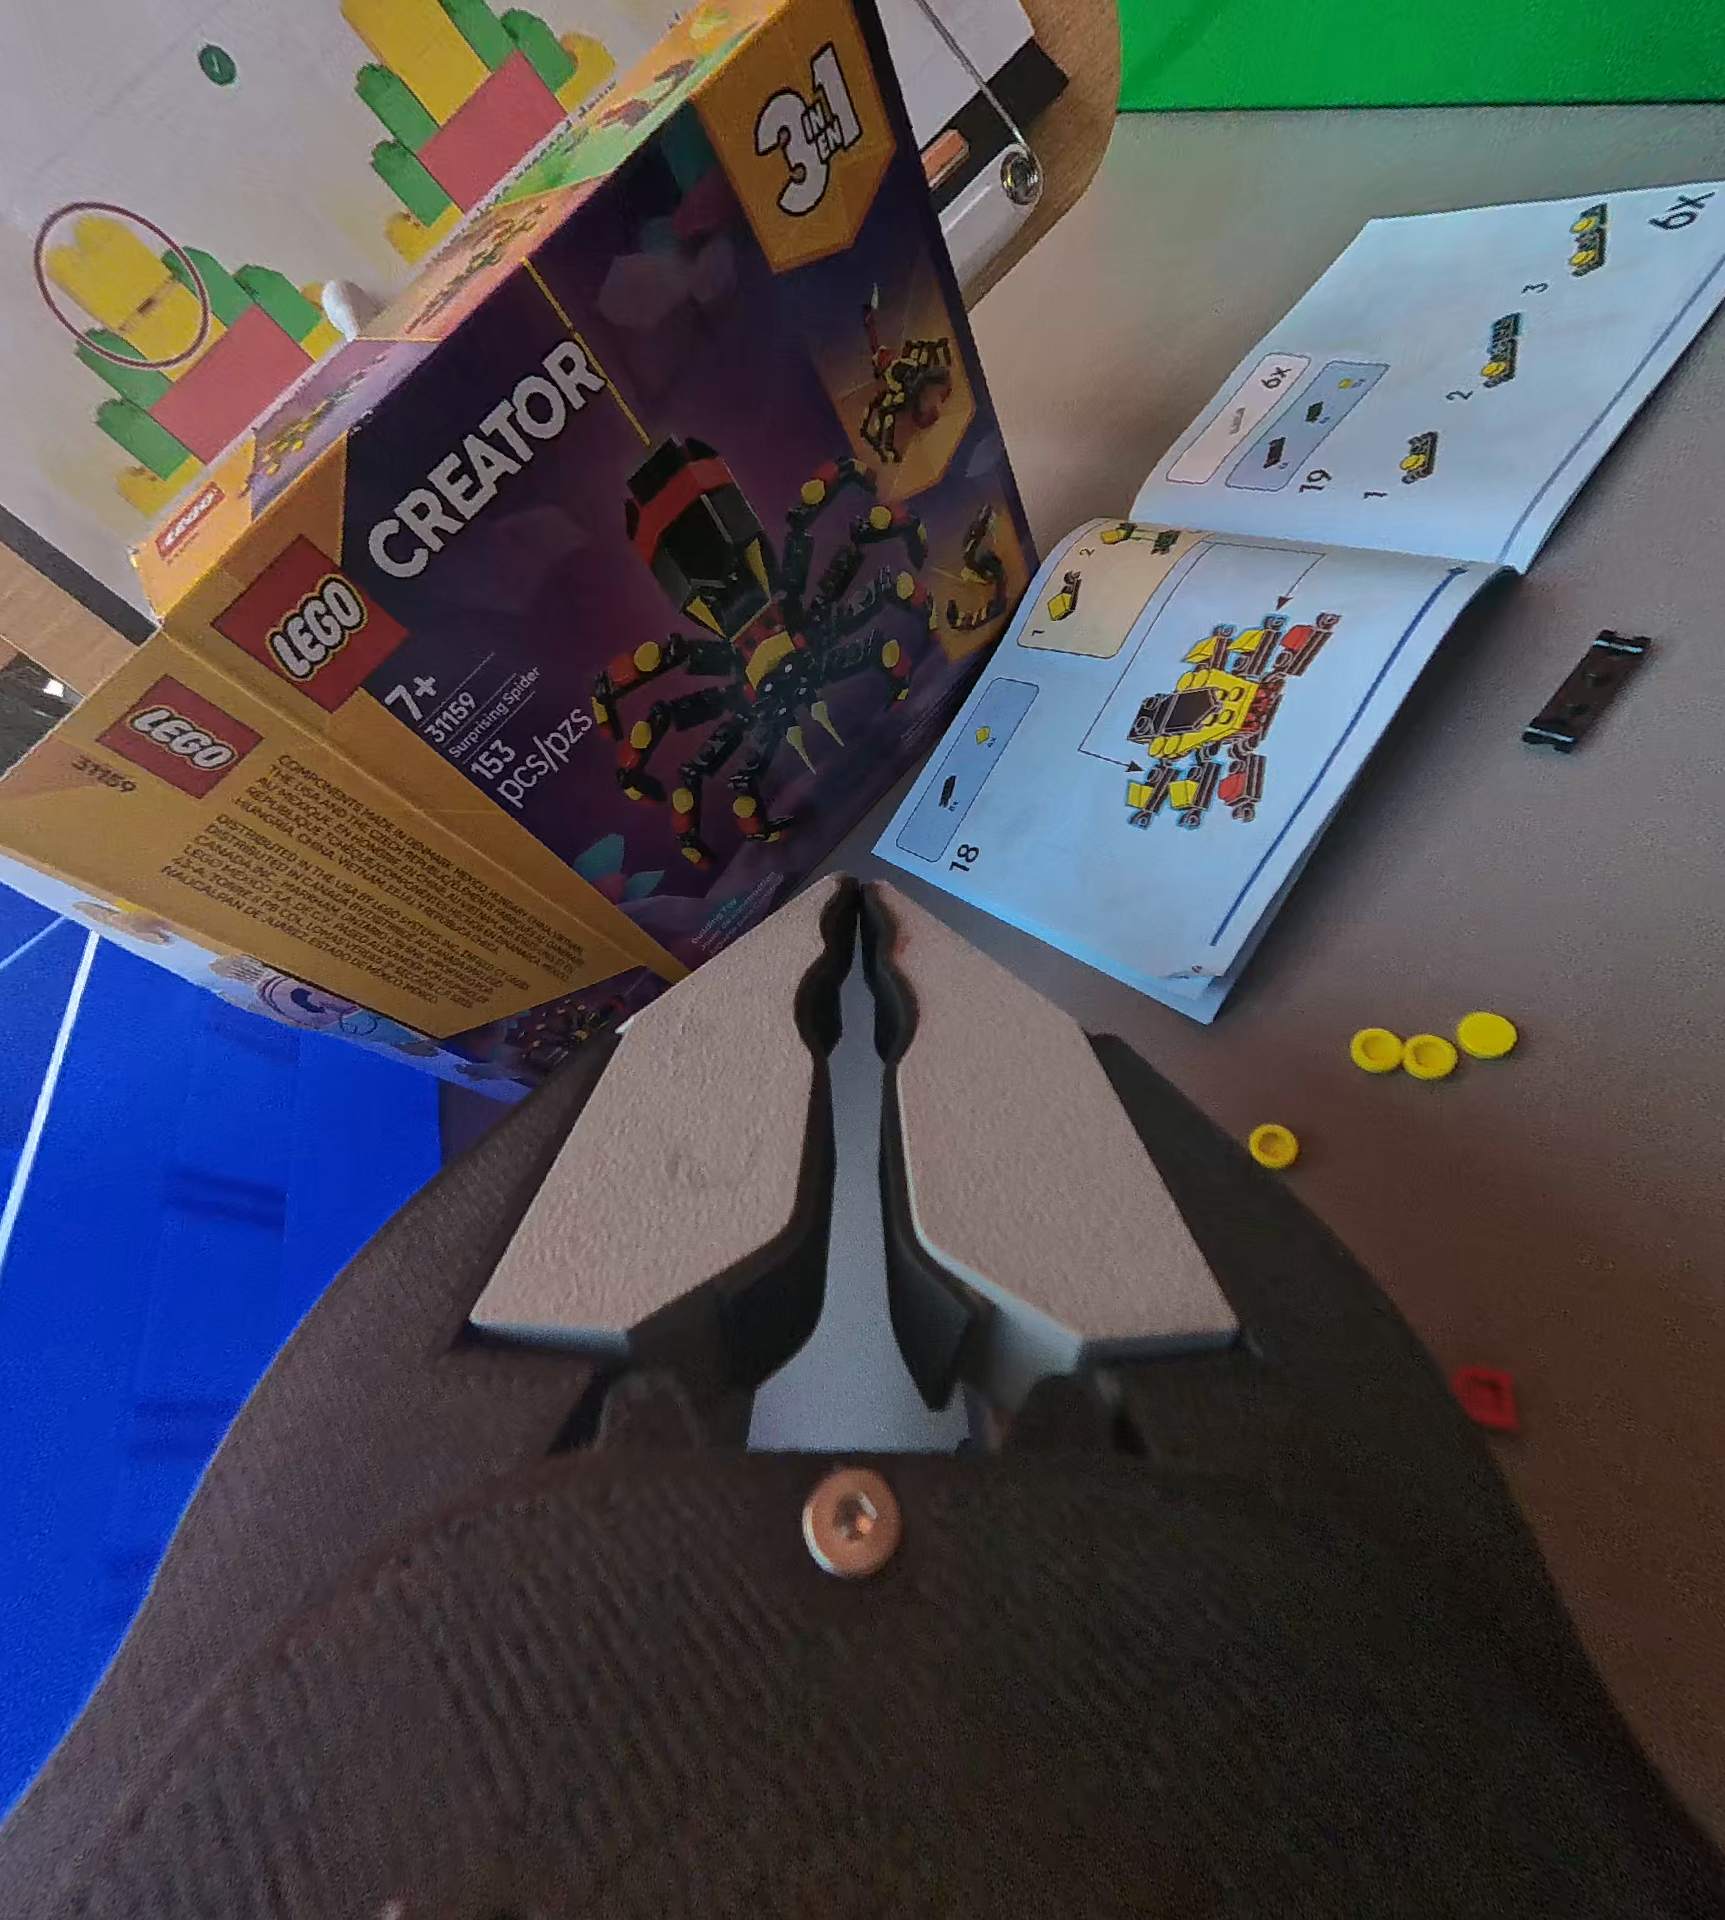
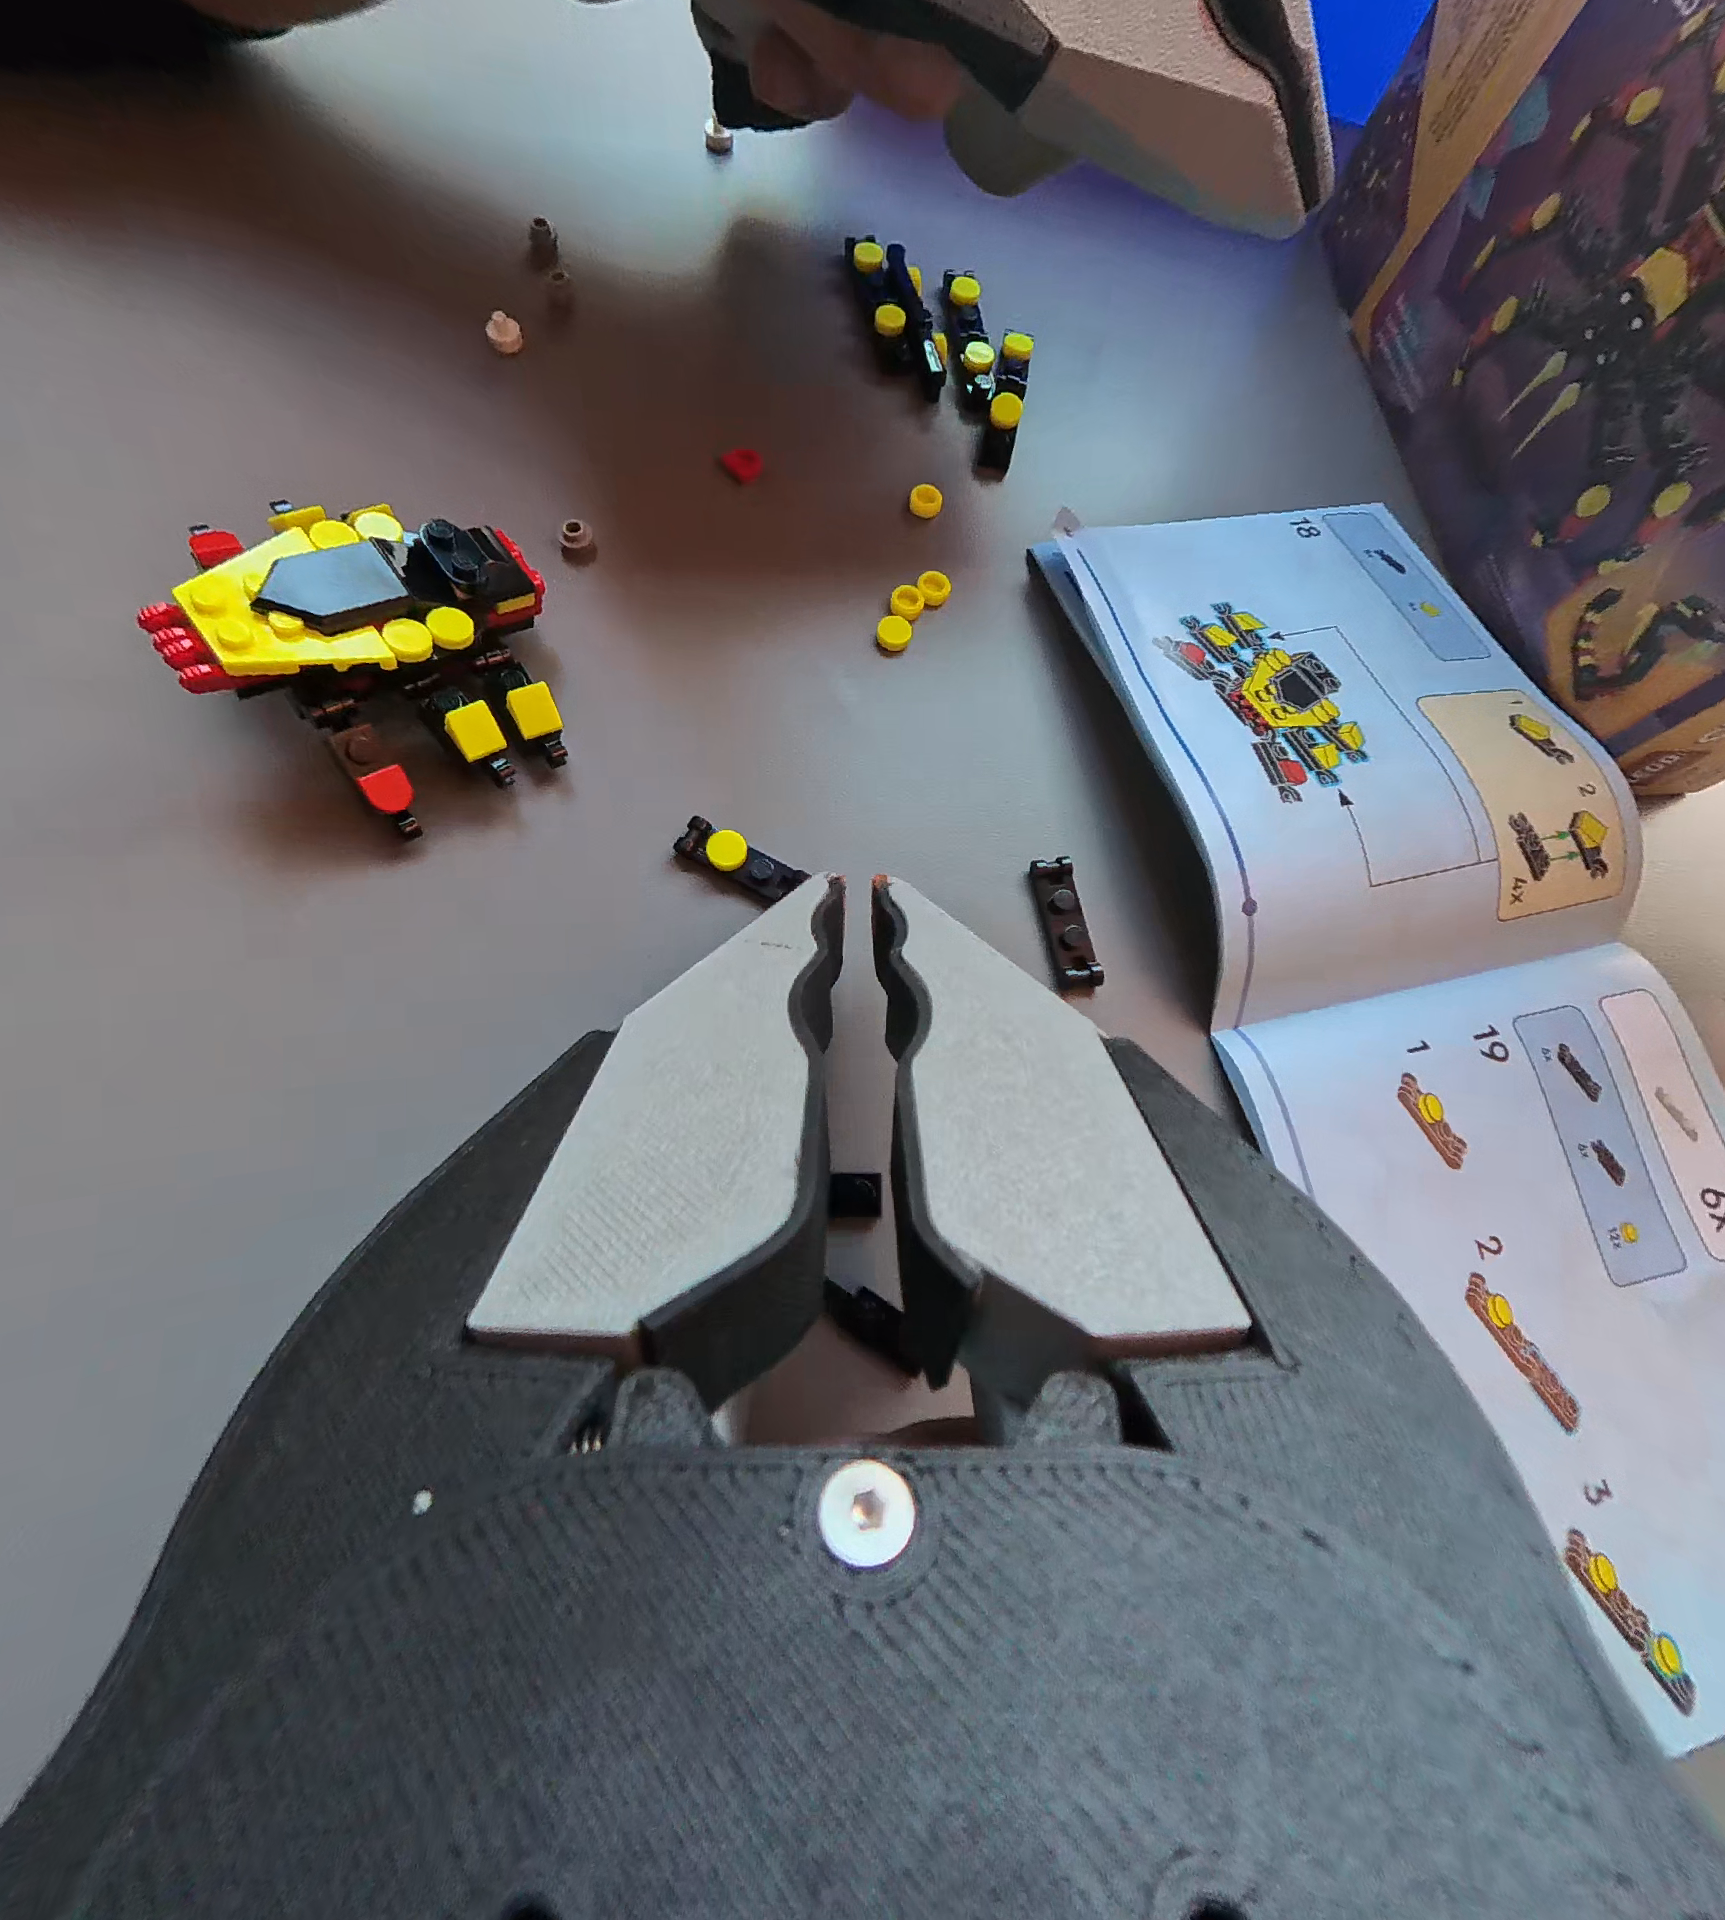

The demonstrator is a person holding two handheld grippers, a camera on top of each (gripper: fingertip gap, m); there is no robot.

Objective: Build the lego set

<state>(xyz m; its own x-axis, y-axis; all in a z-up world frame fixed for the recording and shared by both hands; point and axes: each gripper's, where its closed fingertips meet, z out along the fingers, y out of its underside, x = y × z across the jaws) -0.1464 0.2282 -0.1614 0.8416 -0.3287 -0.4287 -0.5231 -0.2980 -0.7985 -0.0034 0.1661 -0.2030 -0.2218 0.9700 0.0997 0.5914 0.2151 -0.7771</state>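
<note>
Grey-brown tabletop [image 2: 733, 987] spreads under both of my grippers, with a blue surface beyond its edge on the left in the left wrist view.

My right gripper [image 2: 858, 883] has its jaws almost pressed together, only a thin slit between the tips, and nothing pinched there. Just left of the tips lies a black plate with one yellow stud [image 2: 738, 857]; just right lies a bare black plate [image 2: 1068, 923]. Through the gap nearer the body I see a small black piece [image 2: 855, 1193] on the tabletop below. Farther left stands the half-built model [image 2: 359, 623], yellow on top with a black centre and red parts at its left end. Ahead lie loose yellow round tiles [image 2: 910, 603], a small red piece [image 2: 742, 463] and, farther, a cluster of finished black-and-yellow legs [image 2: 941, 322]. The open instruction booklet [image 2: 1357, 935] lies on the right, with the set's box [image 2: 1616, 364] standing behind it.

My left gripper [image 1: 858, 894] has its jaws pressed together at the tips, holding nothing. It points at the foot of the box [image 1: 577, 582], which stands tilted in that view. The booklet [image 1: 1305, 623] is to the right, and the yellow tiles [image 1: 1429, 1049] lie near right of the tips.
</note>
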